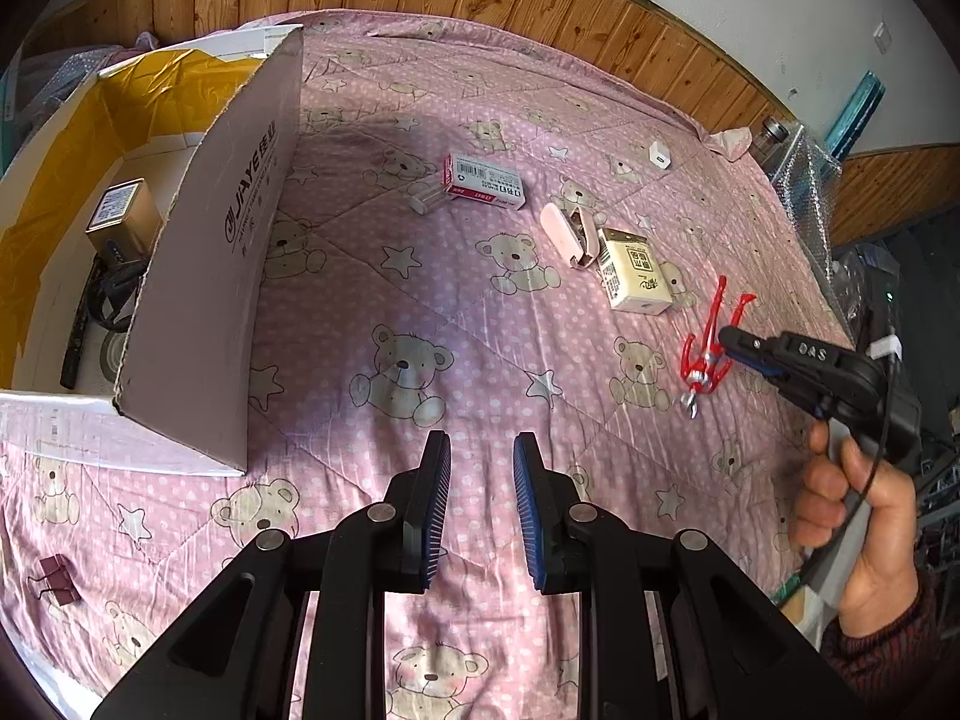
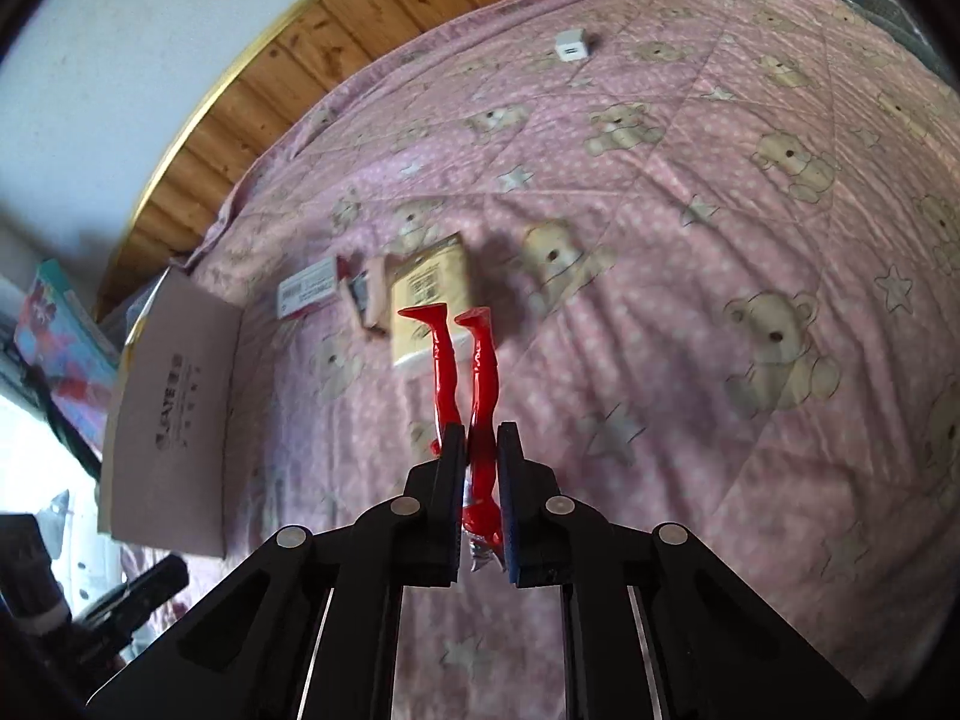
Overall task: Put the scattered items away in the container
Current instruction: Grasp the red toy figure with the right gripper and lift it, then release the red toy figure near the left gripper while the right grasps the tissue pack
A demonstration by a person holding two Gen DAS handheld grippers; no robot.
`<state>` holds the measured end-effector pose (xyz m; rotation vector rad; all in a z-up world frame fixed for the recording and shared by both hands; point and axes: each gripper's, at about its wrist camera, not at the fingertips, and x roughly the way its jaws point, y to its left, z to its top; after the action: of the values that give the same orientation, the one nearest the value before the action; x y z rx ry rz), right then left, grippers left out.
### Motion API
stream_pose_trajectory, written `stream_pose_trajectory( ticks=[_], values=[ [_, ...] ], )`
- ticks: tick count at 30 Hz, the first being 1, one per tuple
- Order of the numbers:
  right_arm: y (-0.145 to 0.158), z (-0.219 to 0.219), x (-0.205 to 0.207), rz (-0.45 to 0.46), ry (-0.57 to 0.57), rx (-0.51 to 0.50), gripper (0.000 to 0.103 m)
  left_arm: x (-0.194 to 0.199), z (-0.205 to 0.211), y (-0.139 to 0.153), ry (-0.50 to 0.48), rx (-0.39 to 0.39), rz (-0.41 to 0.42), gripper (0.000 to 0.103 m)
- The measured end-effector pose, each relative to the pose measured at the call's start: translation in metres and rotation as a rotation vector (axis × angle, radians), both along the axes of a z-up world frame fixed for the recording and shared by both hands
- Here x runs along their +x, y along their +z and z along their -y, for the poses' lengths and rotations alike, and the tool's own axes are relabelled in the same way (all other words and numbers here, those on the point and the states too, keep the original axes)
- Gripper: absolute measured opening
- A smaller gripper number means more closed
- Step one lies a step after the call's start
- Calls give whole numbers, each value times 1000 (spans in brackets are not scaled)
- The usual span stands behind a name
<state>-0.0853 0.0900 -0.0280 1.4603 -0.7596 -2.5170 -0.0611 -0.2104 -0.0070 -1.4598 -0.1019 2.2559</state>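
My right gripper (image 2: 481,456): jaws closed on red figure (image 2: 474,396) at torso, legs sticking forward, lifted above bed quilt (image 2: 690,252). Left gripper (image 1: 481,468): jaws partly open, empty, hovering over quilt near cardboard box (image 1: 240,276). Figure looks light, stiff plastic, glossy, likely slippery; thin legs could snap, so torso hold seems safest. Box well to left; stapler (image 1: 570,237), cream pack (image 1: 636,270), staple box (image 1: 486,180) lie on bed.

black grippers (image 1: 480,450) | blue ribbed pads (image 1: 528,504) | silver pivot screws | dark red knit sleeve (image 1: 882,654)
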Motion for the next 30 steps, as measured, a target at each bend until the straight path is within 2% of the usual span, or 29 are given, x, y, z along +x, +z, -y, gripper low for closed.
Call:
stream_pose_trajectory(
  ticks=[4, 7, 8, 9, 10, 11, 12, 15, 19, 23, 27, 28, 30],
  values=[
    [-7, 58, 20, 33, 131, -131, 11, 6, 6, -2, 9, 4, 7, 23],
    [-20, 103, 26, 59, 231, -192, 13, 12, 12, 0, 18, 5, 1, 23],
    [-24, 117, 26, 68, 278, -173, 14, 13, 15, 0, 24, 5, 0, 23],
    [-28, 126, 26, 76, 302, -134, 19, 14, 18, 0, 31, 5, -1, 23],
    [-30, 129, 27, 73, 302, -100, 36, 14, 21, 0, 37, 4, 0, 23],
    [-29, 126, 28, 66, 296, -79, 42, 15, 24, 0, 43, 5, 2, 23],
    [-25, 121, 27, 53, 288, -56, 44, 15, 28, 0, 48, 9, 4, 23],
    [2, 96, 17, -27, 249, 28, 49, 14, 37, -3, 63, 19, 10, 23],
    [29, 66, -22, -109, 147, 245, 56, 10, 38, -14, 70, 33, 41, 23],
    [7, 60, -72, -57, 171, 375, 57, 10, 25, -16, 29, 41, 50, 23],
    [-24, 65, -95, 3, 194, 525, 58, 9, 21, -15, 15, 45, 50, 23],
    [-32, 60, -97, 16, 185, 509, 58, 8, 22, -15, 17, 46, 51, 23],
    [-37, 45, -96, 19, 134, 396, 55, 7, 24, -18, 25, 46, 57, 23]
  ],
)
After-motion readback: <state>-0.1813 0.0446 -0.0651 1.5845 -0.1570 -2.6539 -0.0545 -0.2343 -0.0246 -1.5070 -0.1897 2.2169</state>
